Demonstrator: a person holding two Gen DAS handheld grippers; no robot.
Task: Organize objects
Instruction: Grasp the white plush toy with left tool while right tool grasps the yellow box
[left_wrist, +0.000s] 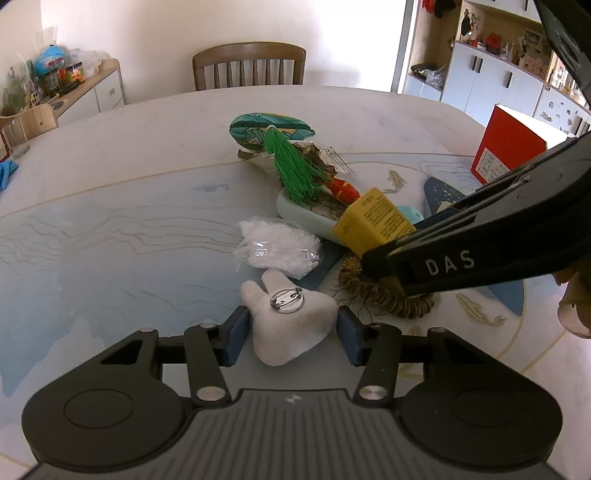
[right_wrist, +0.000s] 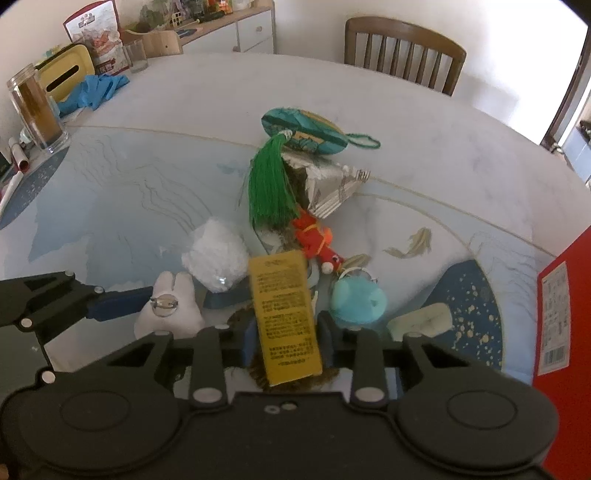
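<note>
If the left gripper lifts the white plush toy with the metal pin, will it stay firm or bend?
The white plush toy looks soft, so the left gripper would probably dent it. It seems light. Its ears would probably droop, and the metal pin may snag.

My left gripper (left_wrist: 291, 334) is matte black plastic, with two round raised discs flanking a ribbed grey centre plate that carries a small pale logo. Black link bars run forward from silver rivets to blue rubber-like pads (left_wrist: 234, 341). My right gripper (right_wrist: 284, 338) is the same build: black shell, twin discs, silver rivets, blue pads (right_wrist: 249, 341), and two small round holes on the centre plate. Seen from the left camera, its side is a long black slotted housing with white letters "DAS". A bit of my hand (left_wrist: 574, 310) shows at the right edge, with no sleeve in view.
</note>
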